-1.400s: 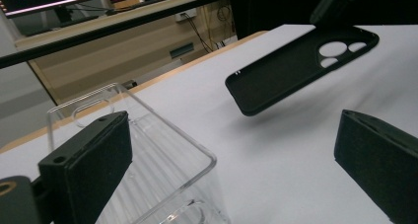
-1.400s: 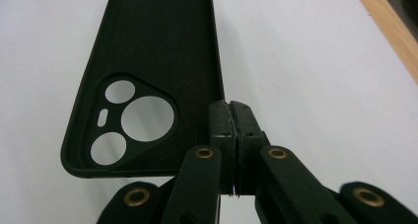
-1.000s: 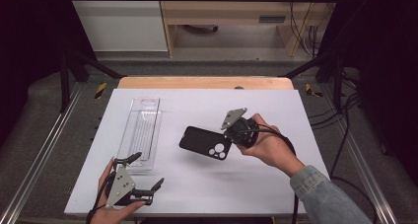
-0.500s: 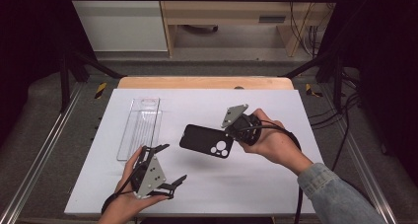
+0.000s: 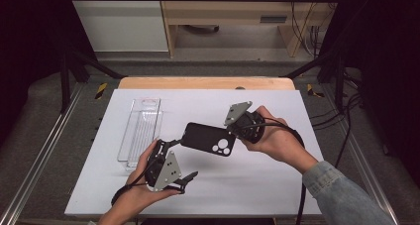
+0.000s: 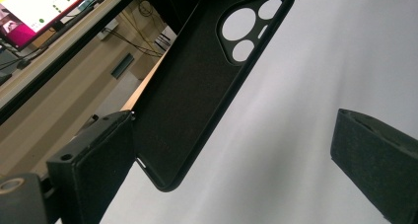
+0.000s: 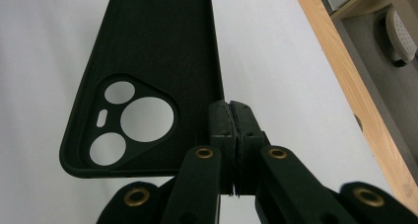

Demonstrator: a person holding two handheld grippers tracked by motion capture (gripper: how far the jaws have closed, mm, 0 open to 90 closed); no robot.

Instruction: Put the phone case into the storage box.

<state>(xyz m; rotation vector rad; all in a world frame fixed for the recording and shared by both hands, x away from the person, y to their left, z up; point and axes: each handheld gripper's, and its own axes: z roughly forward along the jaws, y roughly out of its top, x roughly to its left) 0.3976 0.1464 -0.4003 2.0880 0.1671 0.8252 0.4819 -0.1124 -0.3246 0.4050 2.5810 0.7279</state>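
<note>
A black phone case [image 5: 207,138] with camera cut-outs hangs above the white table top, its hollow side showing in both gripper views. My right gripper [image 5: 234,132] is shut on the case's rim near the camera end; in the right gripper view the pads [image 7: 229,116] pinch that edge of the case [image 7: 153,51]. My left gripper [image 5: 182,159] stands open at the case's other end. In the left gripper view the end of the case [image 6: 197,86] lies between the jaws, close beside the left pad [image 6: 106,155], while the right pad [image 6: 374,160] is well apart.
A clear plastic box [image 5: 141,131] lies on the left part of the white table top [image 5: 297,185]. A wooden strip [image 5: 208,83] runs along the far edge. Metal frame rails flank the table, and cables hang at the right.
My left gripper has moved right and up from the table's front left to the free end of the case. The right gripper has lifted the case a little.
</note>
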